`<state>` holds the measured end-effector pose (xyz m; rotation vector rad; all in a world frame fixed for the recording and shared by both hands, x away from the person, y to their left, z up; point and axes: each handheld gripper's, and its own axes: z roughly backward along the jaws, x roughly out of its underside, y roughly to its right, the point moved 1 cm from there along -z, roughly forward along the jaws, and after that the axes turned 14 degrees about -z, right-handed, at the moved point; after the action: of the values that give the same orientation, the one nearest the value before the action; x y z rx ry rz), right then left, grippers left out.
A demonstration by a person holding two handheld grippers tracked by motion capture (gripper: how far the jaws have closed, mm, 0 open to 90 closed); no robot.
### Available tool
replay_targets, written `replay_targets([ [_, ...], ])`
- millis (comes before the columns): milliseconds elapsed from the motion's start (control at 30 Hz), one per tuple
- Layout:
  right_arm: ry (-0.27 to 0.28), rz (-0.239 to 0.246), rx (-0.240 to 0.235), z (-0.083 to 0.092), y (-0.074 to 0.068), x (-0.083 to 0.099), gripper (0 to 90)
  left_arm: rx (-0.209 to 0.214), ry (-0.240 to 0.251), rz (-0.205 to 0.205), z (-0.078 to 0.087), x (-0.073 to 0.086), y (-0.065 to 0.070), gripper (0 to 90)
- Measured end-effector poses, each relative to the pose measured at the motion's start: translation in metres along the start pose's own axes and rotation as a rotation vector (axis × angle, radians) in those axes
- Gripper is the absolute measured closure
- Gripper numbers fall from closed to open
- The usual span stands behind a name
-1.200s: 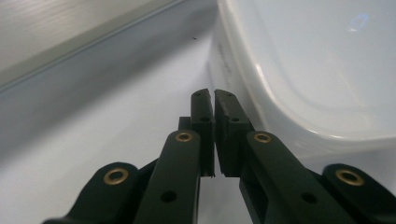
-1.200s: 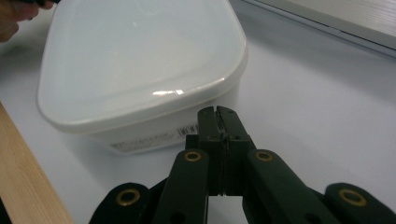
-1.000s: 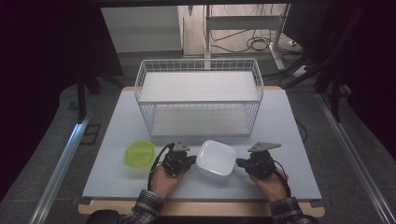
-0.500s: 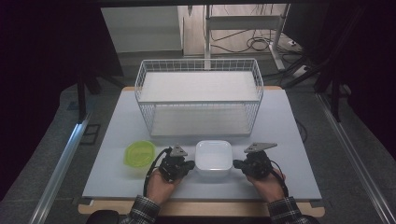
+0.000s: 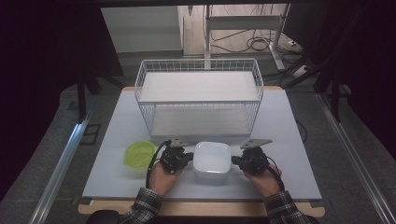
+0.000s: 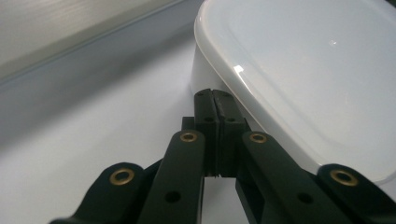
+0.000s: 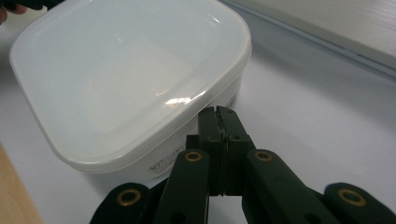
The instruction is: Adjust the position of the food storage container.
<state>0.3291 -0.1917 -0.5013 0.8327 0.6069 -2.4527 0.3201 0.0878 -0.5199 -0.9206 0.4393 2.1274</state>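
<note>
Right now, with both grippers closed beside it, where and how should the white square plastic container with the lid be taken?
Probably from its two opposite sides, under the lid's overhanging rim. The white square plastic container looks too wide for one gripper, and the left gripper and right gripper already flank it, jaws shut.

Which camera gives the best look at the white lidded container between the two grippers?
The right gripper view: it takes in most of the white container, its lid and the printed side wall. The high view shows it whole but small, between the grippers. The left gripper view catches just one corner and part of the lid.
</note>
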Motion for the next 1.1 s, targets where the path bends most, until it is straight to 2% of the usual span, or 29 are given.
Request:
replay_targets([
  [67, -0.009, 0.012, 0.003, 0.003, -0.007, 0.005, 90.0, 0.014, 0.003, 0.018, 0.005, 0.006, 0.006, 89.8],
  [267, -0.016, 0.033, 0.021, 0.009, -0.013, 0.012, 90.0, 0.032, -0.005, 0.014, 0.012, 0.011, 0.018, 89.8],
  [400, -0.014, 0.025, 0.008, 0.010, -0.012, 0.014, 89.8, 0.053, -0.004, 0.007, 0.012, 0.014, 0.016, 88.8],
  [433, -0.015, 0.027, 0.003, 0.012, -0.011, 0.014, 88.4, 0.044, -0.008, -0.004, 0.014, 0.016, 0.014, 84.4],
  [533, -0.003, 0.035, 0.014, 0.014, -0.009, 0.015, 84.8, 0.020, -0.001, -0.007, 0.021, 0.018, 0.012, 80.7],
  [567, 0.009, 0.039, 0.026, 0.019, -0.004, 0.016, 78.5, 0.018, 0.010, -0.007, 0.024, 0.018, 0.011, 72.0],
  [600, 0.009, 0.039, 0.026, 0.019, -0.004, 0.016, 78.5, 0.015, 0.020, -0.010, 0.028, 0.019, 0.011, 72.0],
  [633, 0.016, 0.033, 0.028, 0.022, -0.002, 0.017, 74.8, 0.016, 0.033, -0.018, 0.030, 0.021, 0.011, 66.8],
  [667, 0.026, 0.024, 0.030, 0.025, 0.000, 0.017, 71.3, 0.016, 0.040, -0.027, 0.033, 0.022, 0.012, 60.4],
  [700, 0.042, 0.012, 0.025, 0.030, 0.001, 0.019, 64.8, 0.006, 0.056, -0.034, 0.037, 0.026, 0.013, 49.4],
  [733, 0.042, 0.012, 0.025, 0.030, 0.001, 0.019, 64.8, 0.006, 0.056, -0.034, 0.037, 0.026, 0.013, 44.9],
  [800, 0.067, 0.014, 0.004, 0.036, 0.000, 0.024, 54.1, 0.034, 0.090, -0.024, 0.041, 0.031, 0.013, 36.2],
  [833, 0.067, 0.014, 0.004, 0.036, 0.000, 0.024, 54.1, 0.034, 0.090, -0.024, 0.041, 0.031, 0.013, 31.2],
  [867, 0.073, 0.016, -0.004, 0.038, -0.001, 0.026, 49.6, 0.056, 0.102, -0.023, 0.042, 0.033, 0.013, 31.2],
  [900, 0.084, 0.026, -0.012, 0.040, -0.003, 0.029, 40.0, 0.065, 0.103, -0.024, 0.042, 0.034, 0.013, 23.6],
  [967, 0.087, 0.026, -0.016, 0.041, -0.003, 0.030, 37.7, 0.093, 0.092, -0.029, 0.042, 0.038, 0.014, 20.7],
  [1000, 0.092, 0.018, -0.021, 0.041, -0.002, 0.032, 32.5, 0.101, 0.091, -0.032, 0.041, 0.039, 0.014, 17.1],
  [1100, 0.091, 0.003, -0.029, 0.040, -0.001, 0.032, 29.0, 0.092, 0.073, -0.052, 0.039, 0.040, 0.016, 10.0],
])
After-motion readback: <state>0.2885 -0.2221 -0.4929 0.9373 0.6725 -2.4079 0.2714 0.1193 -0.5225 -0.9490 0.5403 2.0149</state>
